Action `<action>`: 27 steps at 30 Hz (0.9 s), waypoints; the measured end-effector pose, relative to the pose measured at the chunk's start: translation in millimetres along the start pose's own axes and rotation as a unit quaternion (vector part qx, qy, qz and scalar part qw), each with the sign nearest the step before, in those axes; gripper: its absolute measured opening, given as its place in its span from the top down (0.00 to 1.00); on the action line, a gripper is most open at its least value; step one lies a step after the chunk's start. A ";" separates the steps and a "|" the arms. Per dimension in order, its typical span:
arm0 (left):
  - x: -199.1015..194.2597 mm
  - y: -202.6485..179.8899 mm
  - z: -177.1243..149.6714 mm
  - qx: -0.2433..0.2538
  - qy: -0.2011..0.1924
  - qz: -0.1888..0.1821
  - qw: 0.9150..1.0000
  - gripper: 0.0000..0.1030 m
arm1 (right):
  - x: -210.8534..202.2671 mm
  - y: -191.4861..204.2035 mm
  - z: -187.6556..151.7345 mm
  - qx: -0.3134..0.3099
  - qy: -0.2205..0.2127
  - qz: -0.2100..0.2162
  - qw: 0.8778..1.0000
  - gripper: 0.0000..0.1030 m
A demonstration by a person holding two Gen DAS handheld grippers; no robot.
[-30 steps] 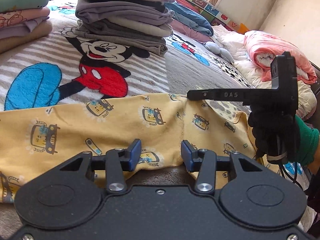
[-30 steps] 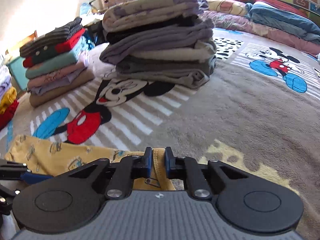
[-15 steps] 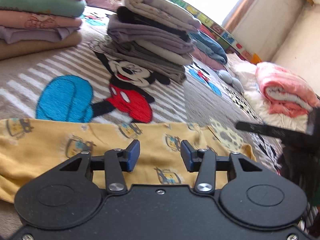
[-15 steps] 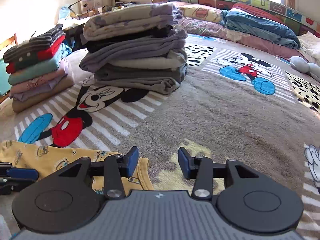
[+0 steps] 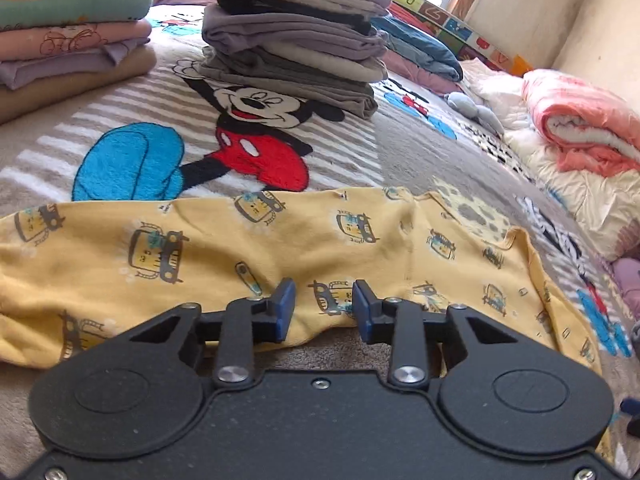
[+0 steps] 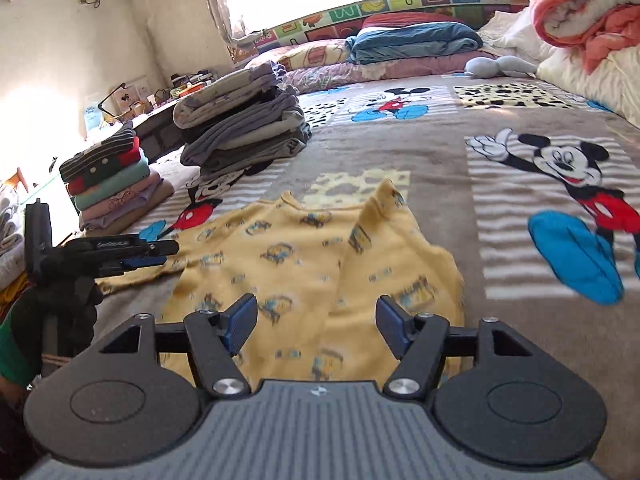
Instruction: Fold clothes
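A yellow garment with small car prints [image 5: 248,248] lies spread flat on the Mickey Mouse blanket [image 5: 360,152]. My left gripper [image 5: 322,306] is open and empty, low over the garment's near edge. My right gripper [image 6: 318,320] is open wide and empty, hovering above the same yellow garment [image 6: 320,252], which looks blurred. The left gripper [image 6: 148,250] also shows at the left of the right wrist view, over the garment's left edge.
A tall stack of folded grey clothes [image 5: 296,40] stands behind the garment, with a second colourful stack [image 5: 68,32] at far left. A rolled pink blanket [image 5: 580,120] and white bedding lie at right. Blue folded bedding [image 6: 412,40] lies by the window.
My right gripper let go of the yellow garment's edge, opened, and pulled back and up, turning to look along the garment. My left gripper stayed open and dipped back toward the near edge.
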State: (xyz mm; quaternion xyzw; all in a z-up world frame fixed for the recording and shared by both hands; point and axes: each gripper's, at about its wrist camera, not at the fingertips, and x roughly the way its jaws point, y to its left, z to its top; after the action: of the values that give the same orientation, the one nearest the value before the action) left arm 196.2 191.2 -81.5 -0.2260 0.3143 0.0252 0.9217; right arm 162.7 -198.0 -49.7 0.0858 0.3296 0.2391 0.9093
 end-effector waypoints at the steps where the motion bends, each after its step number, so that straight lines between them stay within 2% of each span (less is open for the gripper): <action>1: -7.4 1.6 -1.0 -0.009 -0.013 -0.009 1.000 0.68 | -9.3 0.6 -13.8 0.000 0.000 -0.010 1.000 0.36; 3: -20.8 -2.3 -7.3 -0.008 -0.027 -0.024 0.999 0.68 | -23.0 6.7 -33.6 -0.023 -0.001 -0.026 0.999 0.36; 7: -42.2 -26.6 -25.8 0.025 -0.039 -0.050 0.998 0.68 | -43.7 36.5 -65.8 -0.137 -0.008 -0.044 0.990 0.36; 11: -57.9 -54.4 -42.5 0.057 -0.041 -0.068 0.995 0.68 | -49.5 66.9 -91.4 -0.250 -0.016 -0.065 0.966 0.41; 14: -66.6 -71.8 -53.2 0.073 -0.036 -0.076 0.994 0.68 | -51.2 81.4 -105.7 -0.319 -0.010 -0.078 0.944 0.49; 20: -79.5 -95.4 -73.5 0.079 -0.018 -0.101 0.992 0.68 | -43.4 87.4 -120.8 -0.383 0.007 -0.116 0.916 0.53; 24: -78.3 -109.1 -82.4 0.075 -0.006 -0.113 0.991 0.68 | -30.0 87.3 -126.2 -0.401 0.018 -0.130 0.907 0.55; 27: -73.1 -117.0 -85.5 0.082 0.000 -0.114 0.990 0.68 | -25.1 87.2 -129.8 -0.414 0.015 -0.140 0.900 0.51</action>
State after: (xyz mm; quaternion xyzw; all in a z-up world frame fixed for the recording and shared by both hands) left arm 111.0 56.3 -51.2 -0.1845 0.2873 -0.1060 0.9339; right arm 29.8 -134.6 -108.0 -0.3485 0.2233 0.2258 0.8819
